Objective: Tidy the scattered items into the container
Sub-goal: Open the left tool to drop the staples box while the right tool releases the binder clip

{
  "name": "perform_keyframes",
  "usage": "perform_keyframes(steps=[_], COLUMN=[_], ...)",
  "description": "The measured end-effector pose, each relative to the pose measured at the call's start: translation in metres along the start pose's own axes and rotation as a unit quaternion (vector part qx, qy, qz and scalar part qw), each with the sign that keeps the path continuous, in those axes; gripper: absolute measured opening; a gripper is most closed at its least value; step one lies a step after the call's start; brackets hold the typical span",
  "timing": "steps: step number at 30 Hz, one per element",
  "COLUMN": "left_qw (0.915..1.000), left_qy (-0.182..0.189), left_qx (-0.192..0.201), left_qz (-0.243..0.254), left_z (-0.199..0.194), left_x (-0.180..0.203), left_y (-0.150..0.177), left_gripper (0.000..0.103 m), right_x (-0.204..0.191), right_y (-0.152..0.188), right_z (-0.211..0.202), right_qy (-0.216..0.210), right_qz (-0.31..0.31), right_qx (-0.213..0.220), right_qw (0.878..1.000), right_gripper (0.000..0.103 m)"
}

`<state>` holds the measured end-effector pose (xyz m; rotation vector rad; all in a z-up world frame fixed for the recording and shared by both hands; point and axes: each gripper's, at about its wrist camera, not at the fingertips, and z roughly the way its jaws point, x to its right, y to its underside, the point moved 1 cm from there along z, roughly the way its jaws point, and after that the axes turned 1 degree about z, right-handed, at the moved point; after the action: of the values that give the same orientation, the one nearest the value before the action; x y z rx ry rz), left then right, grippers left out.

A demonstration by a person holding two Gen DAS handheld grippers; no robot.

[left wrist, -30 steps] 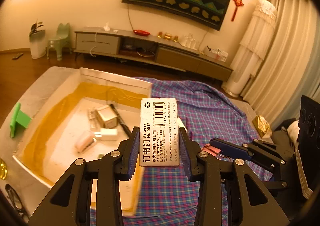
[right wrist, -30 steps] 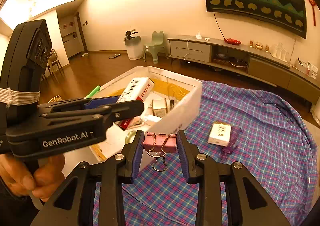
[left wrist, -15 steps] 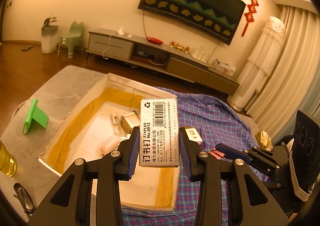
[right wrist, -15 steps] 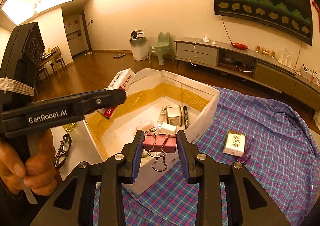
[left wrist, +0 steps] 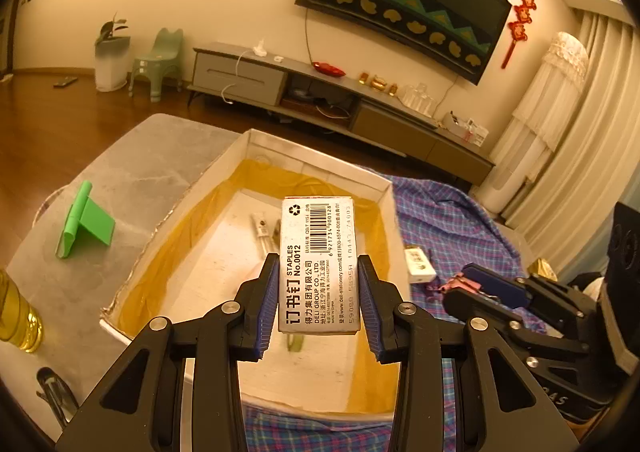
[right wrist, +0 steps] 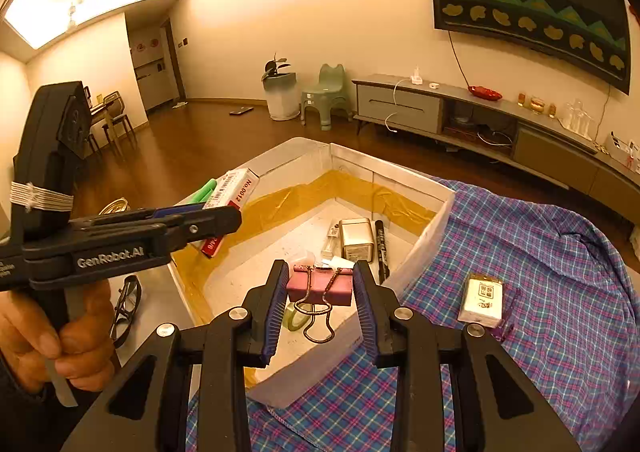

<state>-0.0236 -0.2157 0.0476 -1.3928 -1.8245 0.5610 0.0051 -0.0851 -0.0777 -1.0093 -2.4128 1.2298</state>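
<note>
left gripper [left wrist: 319, 304] squeezing a box of staples [left wrist: 319, 264] above the white box [right wrist: 416, 252], right gripper [right wrist: 320, 302] pinching a pink clip [right wrist: 320, 286] over the box's near edge, small white pack [right wrist: 482, 299] lying on the checked cloth [right wrist: 540, 252]

Home living room. Wall-hung television [left wrist: 404, 8] above a long low media console [right wrist: 472, 120] — red knot ornaments [left wrist: 524, 12] on the wall beside it. Wooden floor [right wrist: 192, 148], small green child's stool [right wrist: 326, 96], potted plant [right wrist: 278, 88]. Pale pleated curtains [left wrist: 568, 140] at right — dining chairs [right wrist: 114, 120] in a far room.
</note>
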Motion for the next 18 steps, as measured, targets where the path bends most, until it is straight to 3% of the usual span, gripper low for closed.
perform_keyframes(steps=[18], left_qw=[0.9989], left_qy=[-0.043], left_qx=[-0.020], left_qz=[0.004], left_z=[0.033], left_x=[-0.034], left_y=[0.000], left_gripper=[0.039], right_x=[0.002], right_y=[-0.006], right_z=[0.040], right_qy=[-0.002], right_qz=[-0.005], right_qx=[-0.025], right_qw=[1.000], right_gripper=[0.035])
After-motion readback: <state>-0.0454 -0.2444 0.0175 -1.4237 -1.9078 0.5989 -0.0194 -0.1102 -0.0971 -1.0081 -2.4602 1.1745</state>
